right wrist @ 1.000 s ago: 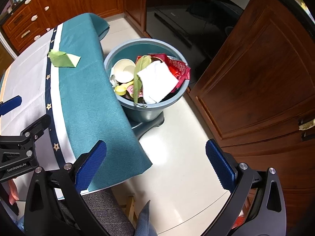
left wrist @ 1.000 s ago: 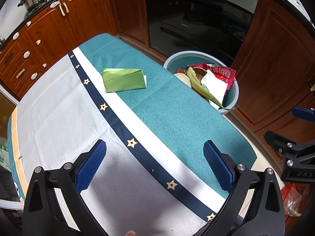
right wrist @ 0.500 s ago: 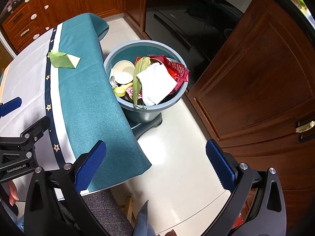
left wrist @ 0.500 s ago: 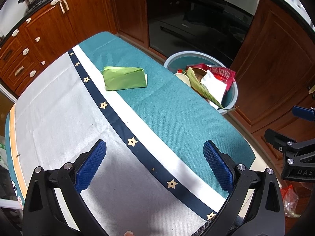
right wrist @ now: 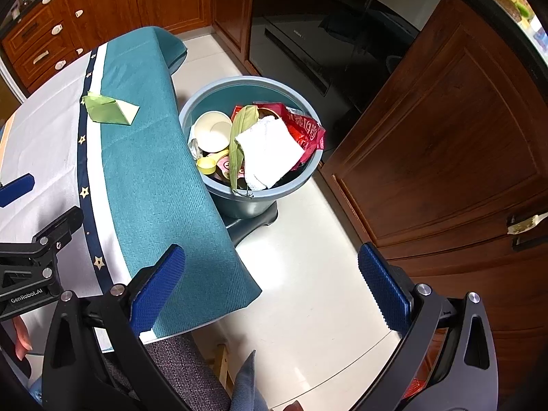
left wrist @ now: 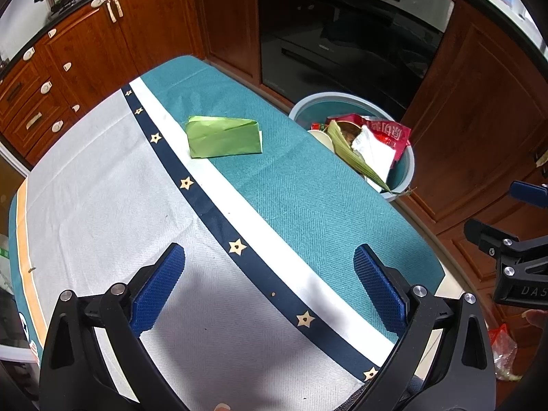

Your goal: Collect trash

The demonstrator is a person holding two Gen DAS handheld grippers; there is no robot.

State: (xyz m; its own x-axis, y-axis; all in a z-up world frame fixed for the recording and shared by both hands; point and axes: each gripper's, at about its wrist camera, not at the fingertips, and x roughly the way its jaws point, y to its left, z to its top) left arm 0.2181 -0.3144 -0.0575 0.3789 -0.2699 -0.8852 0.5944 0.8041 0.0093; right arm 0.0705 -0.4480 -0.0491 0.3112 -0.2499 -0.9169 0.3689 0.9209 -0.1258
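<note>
From the left wrist view, the left gripper point(left wrist: 269, 286) hangs over the pale part of the tablecloth point(left wrist: 102, 205) with its blue pads spread wide and nothing between them; the one piece of trash left on the table, a folded green paper wrapper point(left wrist: 222, 136), lies flat on the teal band of the cloth, just beyond the navy star stripe and well ahead of the pads; the blue trash bin point(left wrist: 404, 167) stands on the floor past the table's far edge, to the right of the wrapper, already heaped with a red snack bag point(left wrist: 385, 132), a long green leaf point(left wrist: 356, 159) and a white paper towel point(left wrist: 376, 152); part of the right gripper's frame shows at the right border

From the right wrist view, the right gripper point(right wrist: 270, 287) is held off the table's side above the white floor, jaws likewise wide and empty; the green paper wrapper point(right wrist: 109, 109) lies to the left of the trash bin point(right wrist: 253, 202), up on the cloth, apart from the bin's rim; inside the bin also lie a paper cup point(right wrist: 212, 133) and a yellow measuring spoon point(right wrist: 209, 164)

By my reading the step in hand is the reach for the wrapper, not yet begun in earnest; the left gripper is the nearer one; the next move calls for carrying it forward over the star stripe, lowering the pads either side of the wrapper's raised fold, closing gently since thin paper will crush or slip, then swinging right to release above the bin
</note>
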